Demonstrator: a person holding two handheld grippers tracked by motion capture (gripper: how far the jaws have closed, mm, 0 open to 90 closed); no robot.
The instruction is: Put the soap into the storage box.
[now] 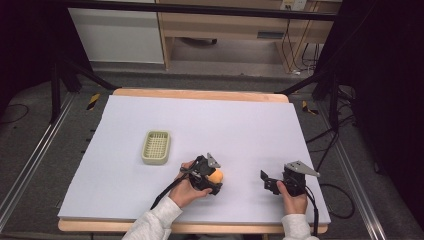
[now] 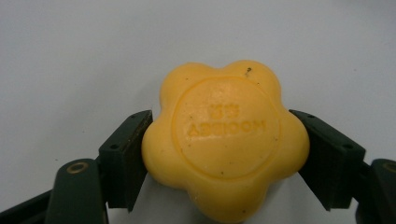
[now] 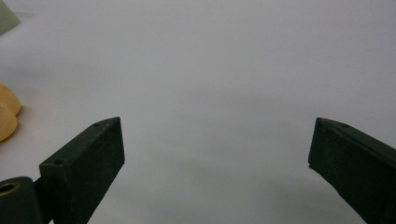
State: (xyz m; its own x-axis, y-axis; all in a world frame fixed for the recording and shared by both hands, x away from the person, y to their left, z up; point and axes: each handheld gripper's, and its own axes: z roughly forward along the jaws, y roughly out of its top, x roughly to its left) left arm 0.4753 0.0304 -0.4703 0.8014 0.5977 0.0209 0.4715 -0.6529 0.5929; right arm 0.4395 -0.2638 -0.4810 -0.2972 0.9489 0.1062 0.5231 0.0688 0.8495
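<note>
A yellow flower-shaped soap point(image 2: 224, 140) with an embossed round stamp sits between the jaws of my left gripper point(image 2: 219, 156), which press on its two sides. From above, the soap point(image 1: 216, 176) shows as an orange-yellow lump at the left gripper point(image 1: 212, 180), low on the white sheet near the table's front middle. My right gripper point(image 1: 267, 182) is further right near the front edge; in the right gripper view its jaws point(image 3: 217, 158) stand wide apart with nothing between them, and the soap's edge point(image 3: 7, 116) peeks in at the left.
A pale green slotted soap dish point(image 1: 156, 147) rests on the white sheet point(image 1: 200, 125) left of centre, a short way up-left of the left gripper. The wooden table edge point(image 1: 200, 227) runs close below both hands. Cables trail from each gripper.
</note>
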